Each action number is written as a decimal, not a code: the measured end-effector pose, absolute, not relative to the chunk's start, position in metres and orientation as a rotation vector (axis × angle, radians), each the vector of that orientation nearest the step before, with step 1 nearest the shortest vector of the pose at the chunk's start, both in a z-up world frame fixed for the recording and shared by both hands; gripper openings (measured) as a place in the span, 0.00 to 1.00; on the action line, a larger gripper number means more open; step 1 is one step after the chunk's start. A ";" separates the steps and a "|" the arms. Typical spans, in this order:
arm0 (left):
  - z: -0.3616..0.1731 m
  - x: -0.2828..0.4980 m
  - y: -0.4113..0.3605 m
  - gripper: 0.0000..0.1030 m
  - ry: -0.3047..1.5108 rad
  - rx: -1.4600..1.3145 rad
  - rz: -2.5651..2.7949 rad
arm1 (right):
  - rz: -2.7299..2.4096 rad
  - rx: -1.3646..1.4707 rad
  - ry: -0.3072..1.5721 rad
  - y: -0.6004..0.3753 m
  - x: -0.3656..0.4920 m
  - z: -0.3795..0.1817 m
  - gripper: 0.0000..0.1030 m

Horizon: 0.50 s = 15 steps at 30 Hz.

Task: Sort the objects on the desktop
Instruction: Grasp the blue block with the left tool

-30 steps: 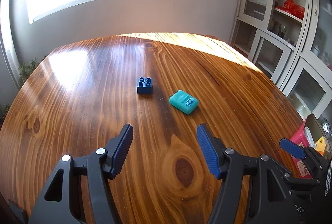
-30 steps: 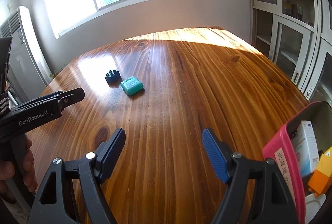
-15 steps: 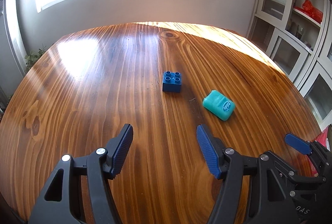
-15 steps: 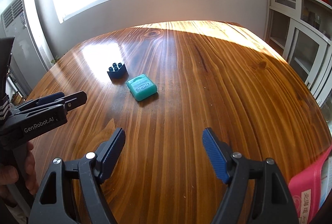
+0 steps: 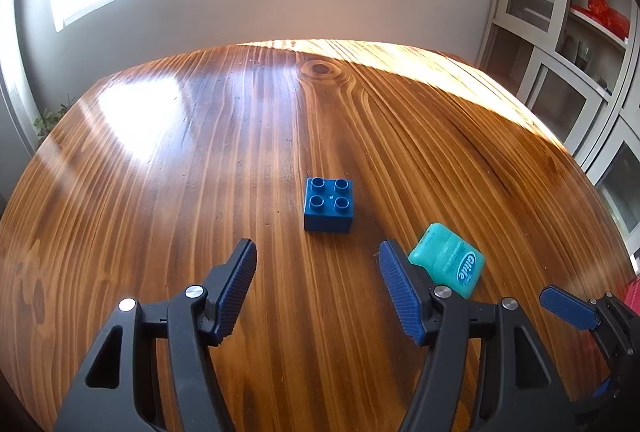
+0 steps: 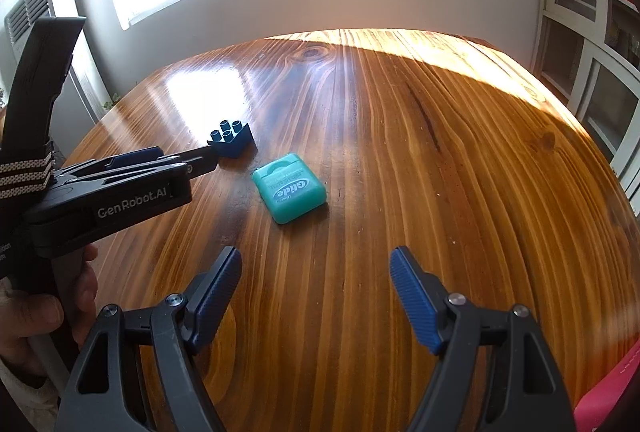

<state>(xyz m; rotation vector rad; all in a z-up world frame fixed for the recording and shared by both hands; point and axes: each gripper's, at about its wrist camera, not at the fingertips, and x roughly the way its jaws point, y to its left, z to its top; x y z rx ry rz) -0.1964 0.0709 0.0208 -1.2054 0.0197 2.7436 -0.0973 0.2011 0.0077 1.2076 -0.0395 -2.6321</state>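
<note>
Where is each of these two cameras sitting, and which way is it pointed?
Left wrist: on the left gripper, angled down at the blue brick; its open fingers show, plus the right gripper's tip.
Right wrist: on the right gripper, angled down toward the teal floss box; its open fingers, the left gripper and the hand holding it show.
Shared: wooden table, brick, floss box, window.

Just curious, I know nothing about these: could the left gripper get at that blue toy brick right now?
Probably yes. The left gripper is open and empty, the blue brick sits just ahead of it, and only bare table lies between.
</note>
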 end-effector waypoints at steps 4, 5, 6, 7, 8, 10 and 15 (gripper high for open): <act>0.013 -0.215 0.072 0.66 0.018 -1.233 2.743 | -2.618 1.217 -0.044 0.200 -0.105 0.005 0.78; 0.012 -0.219 0.071 0.66 0.015 -1.238 2.745 | -2.617 1.217 -0.039 0.199 -0.107 0.004 0.78; 0.011 -0.223 0.071 0.66 0.013 -1.240 2.748 | -2.616 1.216 -0.036 0.198 -0.109 0.004 0.78; 0.011 -0.226 0.071 0.66 0.011 -1.238 2.749 | -2.614 1.216 -0.033 0.198 -0.111 0.004 0.78; 0.011 -0.228 0.071 0.66 0.010 -1.234 2.749 | -2.613 1.216 -0.031 0.197 -0.112 0.003 0.78; 0.011 -0.231 0.072 0.66 0.016 -1.228 2.747 | -2.610 1.216 -0.028 0.196 -0.114 0.003 0.78; 0.008 -0.239 0.079 0.66 0.056 -1.237 2.730 | -2.605 1.214 -0.017 0.192 -0.126 0.003 0.78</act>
